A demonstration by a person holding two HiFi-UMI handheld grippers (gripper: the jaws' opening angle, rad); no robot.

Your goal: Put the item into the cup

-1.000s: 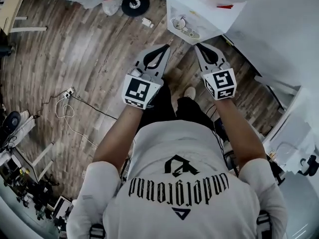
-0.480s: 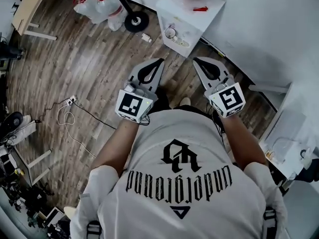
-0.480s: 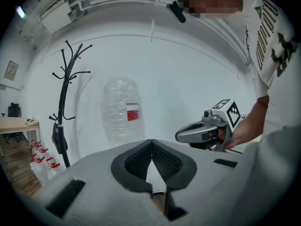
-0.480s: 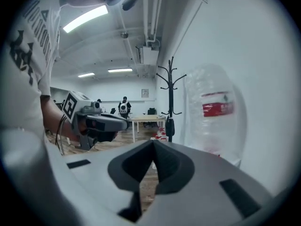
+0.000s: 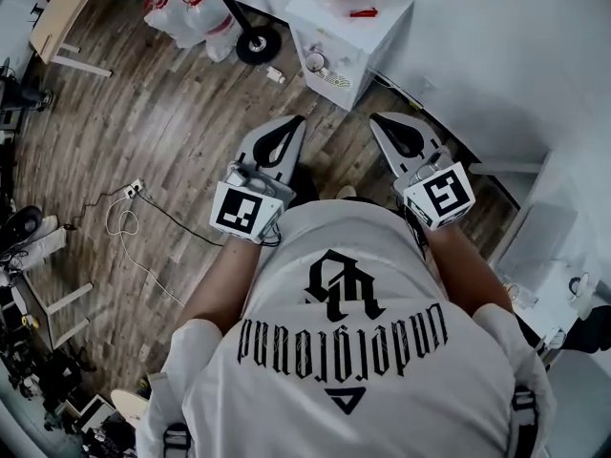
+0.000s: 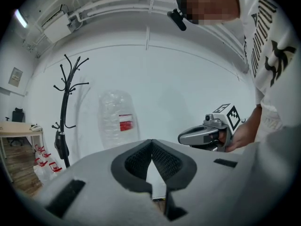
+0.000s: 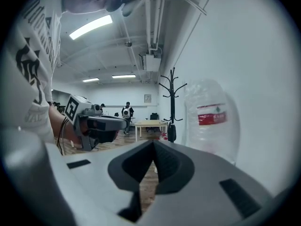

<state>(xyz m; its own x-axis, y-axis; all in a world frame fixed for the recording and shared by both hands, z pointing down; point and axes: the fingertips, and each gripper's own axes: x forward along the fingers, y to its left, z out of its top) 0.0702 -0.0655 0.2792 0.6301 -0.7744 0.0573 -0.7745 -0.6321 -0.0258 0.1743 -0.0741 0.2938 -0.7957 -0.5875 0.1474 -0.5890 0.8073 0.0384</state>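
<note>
Both grippers have come up nearer to my chest since the earlier frame, and more of the white water dispenser (image 5: 348,31) shows ahead of them. On the left gripper (image 6: 151,142) the jaws are pressed together with nothing between them. The right gripper (image 7: 153,144) is the same, closed and empty. They point about level, side by side but apart, above the wooden floor (image 5: 162,113).

I judge the task is not begun yet. I carry no item, and I see no certain item or cup. One small round thing (image 5: 315,62) on the dispenser's ledge may be a cup; I cannot tell. The next move calls for finding the item and opening one pair of jaws before reaching.

I count two grippers, one water bottle (image 6: 117,119) and one coat stand (image 6: 66,102).
</note>
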